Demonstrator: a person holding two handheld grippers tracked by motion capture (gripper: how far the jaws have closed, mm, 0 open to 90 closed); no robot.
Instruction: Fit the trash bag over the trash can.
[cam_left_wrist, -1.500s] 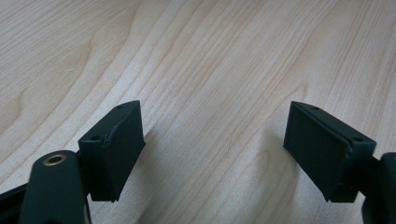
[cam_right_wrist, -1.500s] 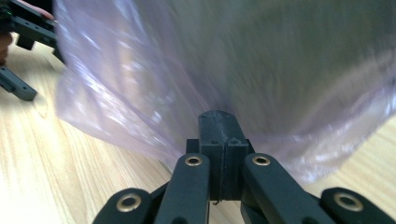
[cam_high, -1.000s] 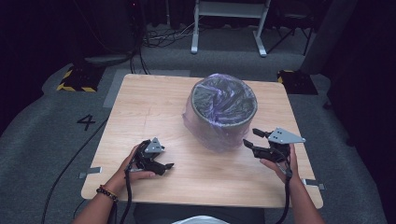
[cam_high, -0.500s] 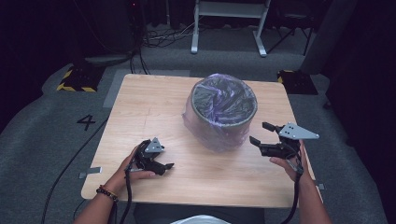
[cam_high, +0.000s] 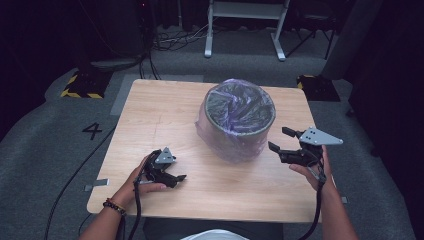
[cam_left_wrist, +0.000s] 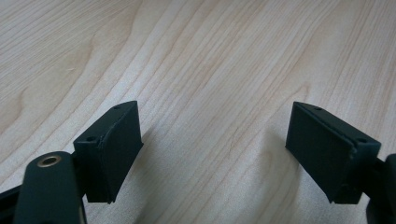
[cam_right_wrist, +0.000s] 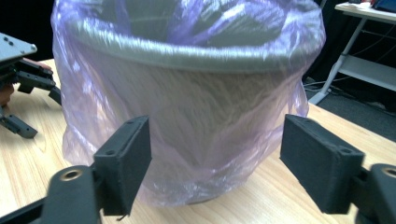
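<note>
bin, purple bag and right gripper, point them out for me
bin (cam_high: 240, 131) high view, grey rim at the front
purple bag (cam_right_wrist: 210, 135) right gripper view, film over the bin's side
right gripper (cam_high: 281, 139) high view, between its open fingertips

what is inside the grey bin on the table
A purple plastic bag lines the grey bin, crumpled inside and folded down over the rim and outer wall. Nothing else shows in it; the bottom is hidden under the bag's folds.
</note>
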